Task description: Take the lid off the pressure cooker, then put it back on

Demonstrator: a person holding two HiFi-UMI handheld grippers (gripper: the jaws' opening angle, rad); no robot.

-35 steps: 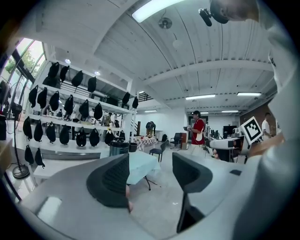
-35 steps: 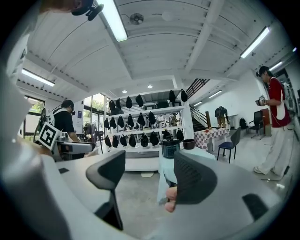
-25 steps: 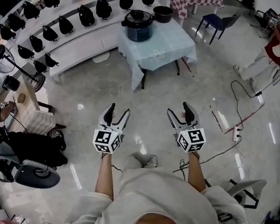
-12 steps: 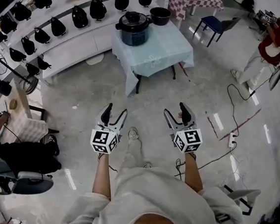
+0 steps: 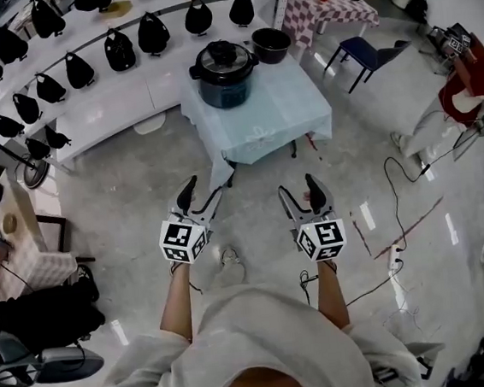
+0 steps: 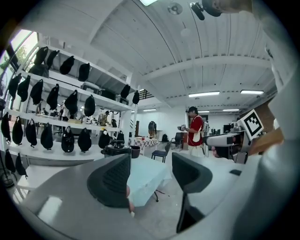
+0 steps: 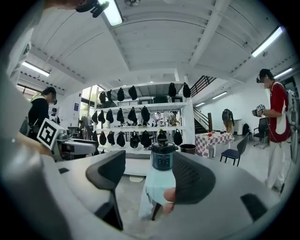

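- Looking for the pressure cooker [image 5: 224,74] first.
- Far ahead, on the cloth-covered counter [image 5: 278,114], toward its far left corner. Capped with its lid [image 5: 222,55], dark and round.
- Anything beside it?
- Just to the right, almost touching, a black pot [image 5: 270,44]. Nothing else to make out on the cloth.
- And the grippers?
- Well apart from the counter, held near, over the pale floor [image 5: 131,200]. On the left gripper [image 5: 203,192], fingers spread wide, gripping nothing. Likewise on the right gripper [image 5: 299,188]: fingers apart, empty, pointing toward the cooker so as to frame it far off between them.
- Farther out?
- Behind the counter and to the far left, curved white shelves [image 5: 94,96] hung with black bags [image 5: 119,50]. To the far right, a checkered table [image 5: 325,3] and a blue chair [image 5: 366,51]. At the right edge, a person in red [image 5: 469,80].
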